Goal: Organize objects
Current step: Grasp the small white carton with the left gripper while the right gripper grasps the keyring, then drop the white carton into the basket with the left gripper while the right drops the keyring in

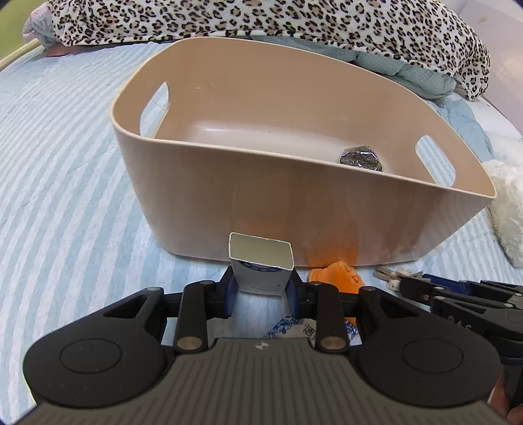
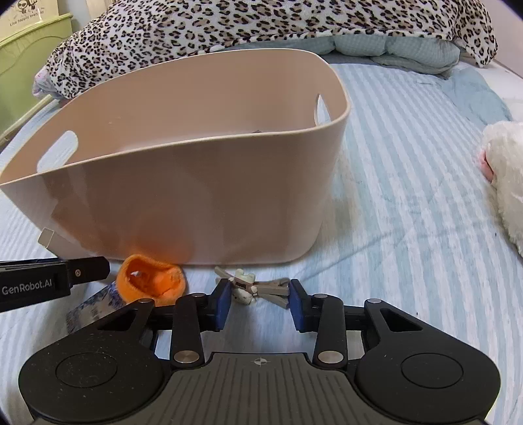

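Note:
A beige plastic bin (image 1: 261, 196) with handle slots stands on the striped bed; it also shows in the right wrist view (image 2: 183, 202). A dark shiny packet (image 1: 361, 158) lies inside it. My left gripper (image 1: 261, 287) is shut on a small white carton (image 1: 260, 264), held upright in front of the bin's near wall. My right gripper (image 2: 258, 302) is open, its blue pads on either side of a bunch of keys with a small white figure (image 2: 251, 287) on the bed. An orange sock (image 2: 150, 281) lies left of the keys.
A blue-and-white packet (image 2: 93, 305) lies under the sock's left side. A white plush toy (image 2: 505, 176) sits at the right. A leopard-print blanket (image 2: 261, 23) and teal quilt (image 2: 392, 49) are heaped behind the bin. A green box (image 2: 29, 55) stands far left.

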